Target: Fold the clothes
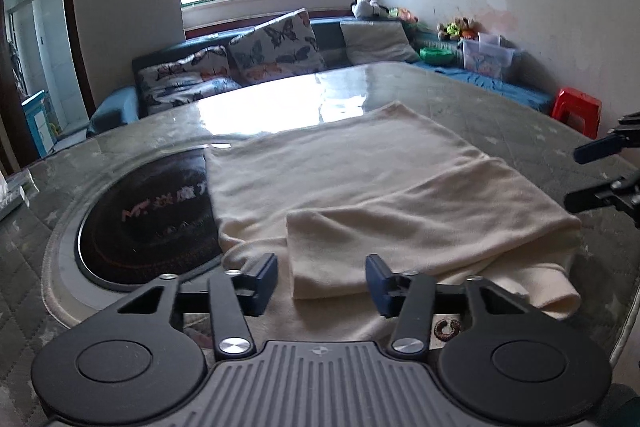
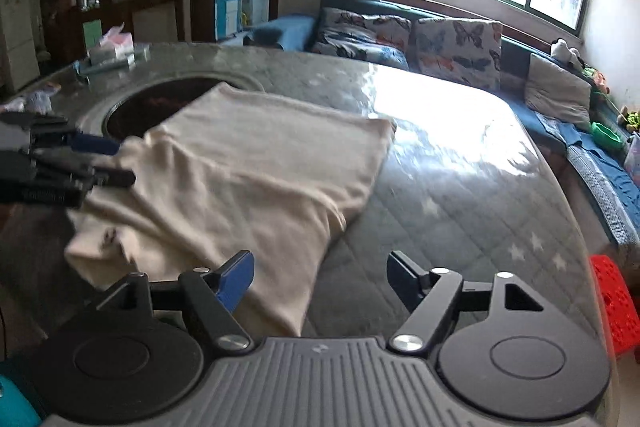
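A cream garment (image 1: 360,179) lies partly folded on the glass-topped table (image 1: 500,131), with a sleeve flap doubled over its near edge. My left gripper (image 1: 322,279) hangs low over that near edge. Its jaws stand partly apart with the flap between them, and the pads do not press on it. In the right wrist view the same garment (image 2: 260,167) spreads to the left, and my right gripper (image 2: 320,273) is open above its near right corner with nothing gripped. The left gripper (image 2: 104,163) also shows there at the garment's left edge. The right gripper (image 1: 588,171) shows at the garment's right side.
A round black hob (image 1: 148,219) is set into the table, partly under the garment. Boxes (image 2: 112,51) sit at the table's far left. A sofa with butterfly cushions (image 1: 276,47) runs behind the table. A red stool (image 2: 616,307) stands by the table's right rim.
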